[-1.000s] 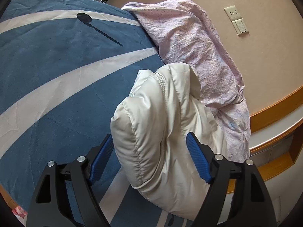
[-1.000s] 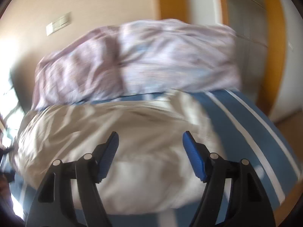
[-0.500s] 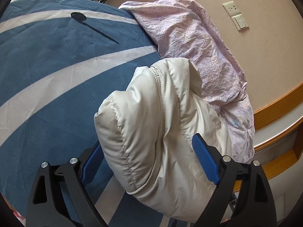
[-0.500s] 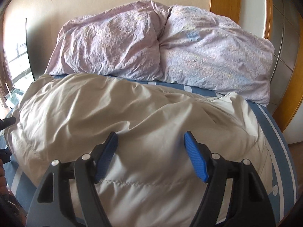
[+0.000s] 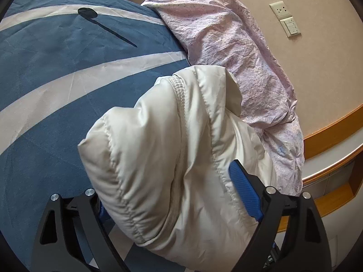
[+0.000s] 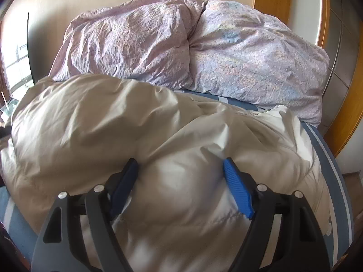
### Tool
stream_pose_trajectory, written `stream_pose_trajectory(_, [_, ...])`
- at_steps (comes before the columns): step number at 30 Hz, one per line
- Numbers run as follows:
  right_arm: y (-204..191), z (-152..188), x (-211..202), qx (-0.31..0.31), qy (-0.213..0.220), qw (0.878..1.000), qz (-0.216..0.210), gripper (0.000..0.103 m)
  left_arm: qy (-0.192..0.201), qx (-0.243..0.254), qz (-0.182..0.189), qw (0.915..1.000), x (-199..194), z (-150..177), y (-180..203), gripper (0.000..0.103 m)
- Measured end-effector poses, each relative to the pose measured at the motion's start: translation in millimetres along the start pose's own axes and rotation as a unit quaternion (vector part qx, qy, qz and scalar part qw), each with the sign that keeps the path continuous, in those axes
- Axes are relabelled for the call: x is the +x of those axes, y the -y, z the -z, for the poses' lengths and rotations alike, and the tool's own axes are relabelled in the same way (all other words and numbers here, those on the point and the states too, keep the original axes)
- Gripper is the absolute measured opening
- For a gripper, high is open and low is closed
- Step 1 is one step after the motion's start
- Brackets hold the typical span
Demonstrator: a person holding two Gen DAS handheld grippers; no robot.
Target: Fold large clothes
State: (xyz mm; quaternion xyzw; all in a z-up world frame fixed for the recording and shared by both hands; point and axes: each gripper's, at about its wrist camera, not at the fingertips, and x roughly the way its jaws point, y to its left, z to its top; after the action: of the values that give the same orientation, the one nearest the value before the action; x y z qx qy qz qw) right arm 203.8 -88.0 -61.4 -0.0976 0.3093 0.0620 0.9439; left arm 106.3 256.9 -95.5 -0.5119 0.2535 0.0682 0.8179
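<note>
Blue bedspread bare beside bunched cream jacket.

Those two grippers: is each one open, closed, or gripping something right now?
Left gripper: open, jaws wide around the cream puffer jacket.
Right gripper: open, fingers pressed into the same jacket, not clamped.

My left wrist camera sits close above one end of the puffy cream quilted down jacket, looking along it toward the crumpled lilac floral duvet, the blue white-striped bedcover on its left. My right wrist camera looks from low and very near across the jacket's broad side, straight at that duvet beyond it. Both views share jacket, duvet, the bedcover and the beige wall behind the duvet
</note>
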Motion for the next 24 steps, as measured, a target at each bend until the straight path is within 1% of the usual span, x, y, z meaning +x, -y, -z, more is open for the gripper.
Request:
stream_pose_trajectory(2, [-7,3,6,-0.017,-0.004,1.0,0.013,0.079,0.003,-0.003,0.001,1.0,1,-1,0,0.085])
stream_pose_trajectory(3, [-10,5,8,-0.024,-0.006,1.0,0.018,0.079,0.006,-0.004,0.001,1.0,2,-1,1,0.082])
stream_pose_trajectory(8, [-21,10,19,-0.049,-0.015,0.998,0.038,0.08,0.017,0.0,0.005,0.9998,3,-2,8,0.078])
stream_pose_trajectory(16, [-28,13,27,-0.064,-0.015,0.996,0.054,0.08,0.041,0.027,0.027,0.9984,-7,-5,33,0.057])
stream_pose_trajectory(19, [-30,13,28,-0.07,-0.016,0.996,0.059,0.08,0.054,0.059,0.043,0.9958,-14,-2,52,0.048])
stream_pose_trajectory(21, [-31,13,30,-0.074,-0.016,0.995,0.061,0.08,0.06,0.081,0.054,0.9934,-18,1,66,0.045])
stream_pose_trajectory(24, [-33,13,32,-0.077,-0.016,0.995,0.063,0.08,0.067,0.108,0.076,0.989,-23,6,87,0.045])
